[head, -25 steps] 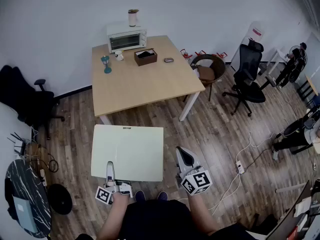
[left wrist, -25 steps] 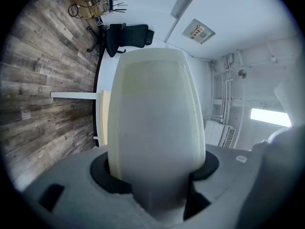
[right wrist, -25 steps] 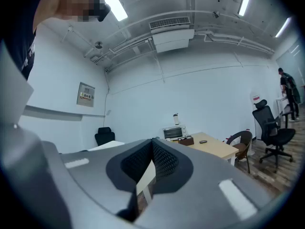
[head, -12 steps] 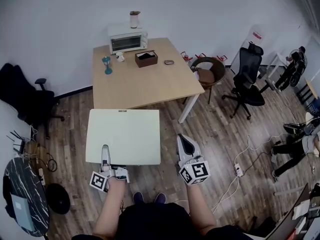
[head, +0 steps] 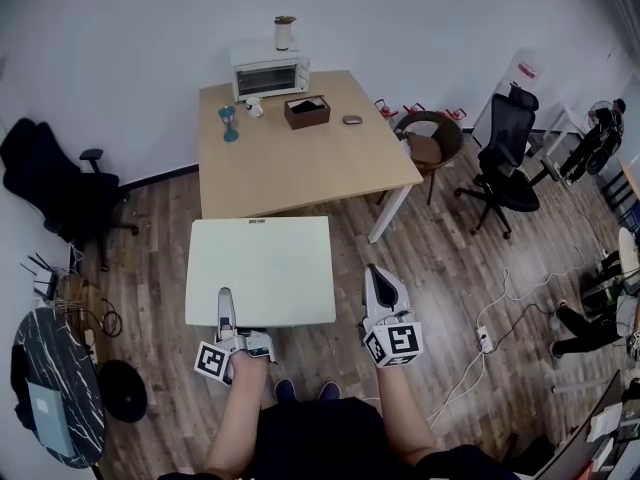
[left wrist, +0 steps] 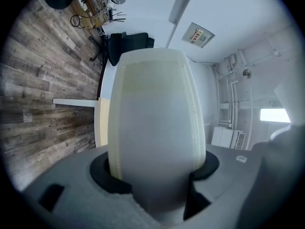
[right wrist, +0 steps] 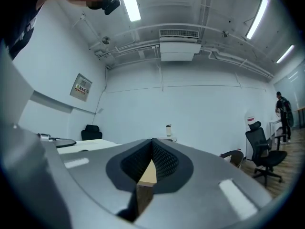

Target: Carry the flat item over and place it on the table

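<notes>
Left tool [head: 225, 306]: clamped on board's [head: 265, 266] near edge
Right tool [head: 377, 278]: closed, empty
Risk: single-edge hold; board could slip short of worktop [head: 300, 163]

The board [head: 262, 271] hides the lower jaw of the left gripper [head: 224, 306]. A dark thing [head: 352, 120] on the counter [head: 300, 163] is too small to tell.

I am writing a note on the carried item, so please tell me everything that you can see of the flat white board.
The flat white board is a pale cream rectangle with a plain matte face and a small dark mark at the middle of its far edge. It is held about level above the wooden floor, just short of the wooden table. Only the left gripper touches it, its jaws closed on the near edge towards the left corner. The right gripper is beside it, apart from it.
</notes>
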`<act>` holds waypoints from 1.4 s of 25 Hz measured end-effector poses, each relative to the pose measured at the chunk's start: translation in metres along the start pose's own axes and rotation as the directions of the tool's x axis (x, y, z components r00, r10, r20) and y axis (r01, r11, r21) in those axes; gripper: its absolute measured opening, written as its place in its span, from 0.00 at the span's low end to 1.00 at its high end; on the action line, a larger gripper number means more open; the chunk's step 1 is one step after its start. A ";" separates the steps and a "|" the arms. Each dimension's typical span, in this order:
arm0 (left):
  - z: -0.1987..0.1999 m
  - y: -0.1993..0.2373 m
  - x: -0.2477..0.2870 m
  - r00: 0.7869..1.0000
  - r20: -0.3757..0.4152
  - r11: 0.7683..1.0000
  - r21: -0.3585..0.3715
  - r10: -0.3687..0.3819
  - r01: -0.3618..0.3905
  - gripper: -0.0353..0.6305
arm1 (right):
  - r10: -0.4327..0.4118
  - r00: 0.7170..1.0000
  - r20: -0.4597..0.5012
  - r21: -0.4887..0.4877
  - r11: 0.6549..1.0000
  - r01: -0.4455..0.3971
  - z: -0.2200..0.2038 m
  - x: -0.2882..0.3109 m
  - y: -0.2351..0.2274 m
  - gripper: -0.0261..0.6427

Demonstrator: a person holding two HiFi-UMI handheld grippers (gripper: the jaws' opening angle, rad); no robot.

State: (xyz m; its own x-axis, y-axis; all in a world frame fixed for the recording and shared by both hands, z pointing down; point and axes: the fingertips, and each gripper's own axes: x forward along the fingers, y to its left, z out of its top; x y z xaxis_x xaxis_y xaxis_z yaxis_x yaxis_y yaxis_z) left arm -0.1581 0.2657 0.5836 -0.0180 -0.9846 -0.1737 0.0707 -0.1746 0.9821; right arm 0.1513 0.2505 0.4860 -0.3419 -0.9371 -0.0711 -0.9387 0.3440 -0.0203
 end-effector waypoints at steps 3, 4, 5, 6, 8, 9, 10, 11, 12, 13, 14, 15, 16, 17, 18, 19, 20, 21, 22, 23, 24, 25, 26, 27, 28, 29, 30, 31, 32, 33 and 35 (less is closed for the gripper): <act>0.013 0.006 0.000 1.000 0.011 1.000 -0.002 0.011 -0.011 0.48 | -0.017 1.000 0.009 0.006 1.000 0.017 0.000 0.005 0.005 0.05; 0.017 0.005 0.001 1.000 0.012 1.000 0.000 0.007 -0.007 0.48 | -0.018 1.000 0.007 0.020 1.000 0.018 0.000 0.008 0.007 0.05; 0.021 0.004 0.003 1.000 0.011 1.000 0.003 0.001 -0.001 0.48 | -0.017 1.000 0.003 0.040 0.999 0.017 -0.002 0.011 0.011 0.05; 0.025 0.003 0.005 1.000 0.009 1.000 0.006 -0.003 0.003 0.48 | -0.014 1.000 -0.001 0.058 0.998 0.014 -0.004 0.013 0.016 0.05; 0.035 0.002 0.008 1.000 0.001 1.000 0.008 -0.009 0.009 0.48 | -0.005 1.000 -0.007 0.075 0.997 0.006 -0.008 0.017 0.029 0.05; 0.039 0.002 0.010 1.000 -0.003 1.000 0.007 -0.011 0.011 0.48 | -0.003 1.000 -0.007 0.078 0.997 0.003 -0.010 0.018 0.035 0.05; 0.043 0.002 0.010 1.000 -0.008 1.000 0.007 -0.013 0.013 0.48 | -0.002 1.000 -0.007 0.082 0.997 0.002 -0.012 0.018 0.041 0.05; 0.046 0.002 0.011 1.000 -0.012 1.000 0.009 -0.014 0.014 0.48 | -0.001 1.000 -0.005 0.087 0.996 0.001 -0.013 0.018 0.045 0.05; 0.050 0.003 0.011 1.000 -0.016 1.000 0.010 -0.013 0.013 0.48 | 0.000 1.000 -0.001 0.092 0.996 0.000 -0.014 0.018 0.049 0.05; 0.053 0.004 0.011 1.000 -0.020 1.000 0.010 -0.011 0.011 0.48 | -0.001 1.000 0.002 0.096 0.995 0.000 -0.015 0.018 0.053 0.05; 0.055 0.004 0.011 1.000 -0.023 1.000 0.008 -0.009 0.009 0.48 | -0.003 1.000 0.004 0.098 0.995 0.002 -0.017 0.019 0.056 0.05; 0.058 0.005 0.011 1.000 -0.027 1.000 0.004 -0.007 0.007 0.48 | -0.005 1.000 0.003 0.099 0.995 0.004 -0.018 0.021 0.059 0.05; 0.060 0.005 0.012 1.000 -0.029 1.000 -0.001 -0.007 0.007 0.48 | -0.005 1.000 0.001 0.100 0.995 0.004 -0.018 0.023 0.061 0.05; 0.062 0.006 0.014 0.999 -0.031 1.000 -0.005 -0.007 0.007 0.48 | -0.001 1.000 0.000 0.098 0.995 0.001 -0.018 0.026 0.064 0.05; 0.064 0.007 0.015 0.999 -0.032 1.000 -0.006 -0.007 0.007 0.48 | 0.007 1.000 0.003 0.094 0.996 -0.007 -0.017 0.030 0.067 0.05; 0.067 0.008 0.017 0.999 -0.031 1.000 -0.007 -0.008 0.008 0.48 | 0.021 1.000 0.009 0.087 0.996 -0.022 -0.015 0.032 0.072 0.05; 0.069 0.010 0.018 1.000 -0.029 1.000 -0.008 -0.010 0.010 0.48 | 0.037 0.999 0.018 0.080 0.996 -0.038 -0.014 0.034 0.076 0.05; 0.071 0.012 0.020 1.000 -0.026 1.000 -0.010 -0.014 0.013 0.48 | 0.051 0.998 0.028 0.074 0.996 -0.053 -0.013 0.037 0.079 0.05; 0.072 0.013 0.023 1.000 -0.022 1.000 -0.012 -0.018 0.018 0.48 | 0.061 0.998 0.034 0.071 0.995 -0.063 -0.013 0.040 0.081 0.05; 0.073 0.015 0.026 1.000 -0.019 1.000 -0.014 -0.024 0.023 0.48 | 0.067 0.997 0.038 0.071 0.995 -0.069 -0.015 0.044 0.082 0.05; 0.074 0.017 0.031 0.999 -0.018 1.000 -0.014 -0.027 0.027 0.48 | 0.070 0.997 0.039 0.070 0.995 -0.073 -0.018 0.050 0.081 0.05; 0.075 0.021 0.036 0.999 -0.018 0.999 -0.016 -0.029 0.029 0.48 | 0.073 0.997 0.039 0.070 0.995 -0.076 -0.021 0.057 0.080 0.05; 0.076 0.025 0.042 0.999 -0.017 0.999 -0.018 -0.029 0.028 0.48 | 0.075 0.996 0.037 0.072 0.994 -0.078 -0.025 0.065 0.079 0.05; 0.077 0.028 0.049 1.000 -0.016 0.999 -0.021 -0.027 0.027 0.48 | 0.076 0.996 0.036 0.077 0.994 -0.078 -0.028 0.072 0.077 0.05; 0.078 0.030 0.056 1.000 -0.014 0.999 -0.021 -0.026 0.026 0.48 | 0.075 0.997 0.035 0.082 0.994 -0.078 -0.030 0.080 0.074 0.05; 0.078 0.031 0.065 1.000 -0.013 0.999 -0.017 -0.028 0.027 0.48 | 0.076 0.996 0.037 0.085 0.993 -0.078 -0.030 0.088 0.071 0.05; 0.076 0.031 0.074 0.999 -0.013 0.999 -0.010 -0.033 0.033 0.48 | 0.078 0.996 0.040 0.083 0.993 -0.081 -0.029 0.096 0.066 0.05; 0.074 0.031 0.084 0.999 -0.015 0.999 -0.002 -0.040 0.040 0.48 | 0.081 0.996 0.043 0.079 0.993 -0.084 -0.028 0.105 0.061 0.05; 0.071 0.031 0.094 0.999 -0.018 0.999 0.003 -0.047 0.048 0.48 | 0.084 0.995 0.046 0.078 0.993 -0.088 -0.028 0.114 0.056 0.05; 0.068 0.032 0.105 0.999 -0.020 0.999 0.005 -0.050 0.051 0.48 | 0.087 0.995 0.048 0.079 0.993 -0.091 -0.029 0.124 0.051 0.05; 0.062 0.039 0.124 0.999 -0.023 0.999 -0.001 -0.039 0.039 0.48 | 0.091 0.995 0.046 0.088 0.992 -0.095 -0.032 0.143 0.040 0.05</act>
State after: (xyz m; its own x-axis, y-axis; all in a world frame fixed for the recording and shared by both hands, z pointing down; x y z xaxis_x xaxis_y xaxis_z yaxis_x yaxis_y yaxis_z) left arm -0.2190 0.1373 0.6045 0.0023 -0.9770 -0.2132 0.0708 -0.2125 0.9746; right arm 0.0636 0.1284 0.5069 -0.4237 -0.8980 -0.1183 -0.8946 0.4354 -0.1007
